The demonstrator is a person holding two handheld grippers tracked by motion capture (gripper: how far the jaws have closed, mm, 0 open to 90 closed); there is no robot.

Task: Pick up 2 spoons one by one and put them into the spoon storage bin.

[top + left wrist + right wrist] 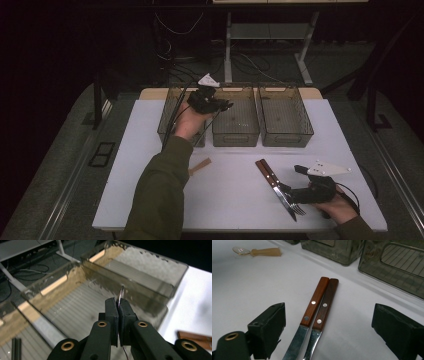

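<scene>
My left tongs (118, 305) are clamped on a thin metal utensil (121, 293), held above the clear bins (160, 277) at the back of the surface (150, 150). My right tongs (328, 330) stand wide around a knife (313, 306) and fork (325, 307) lying side by side.

Between your right claw's black pads (267, 333) lie 2 steel utensils: red-brown handle (315, 301), darker brown handle (327, 303).
</scene>
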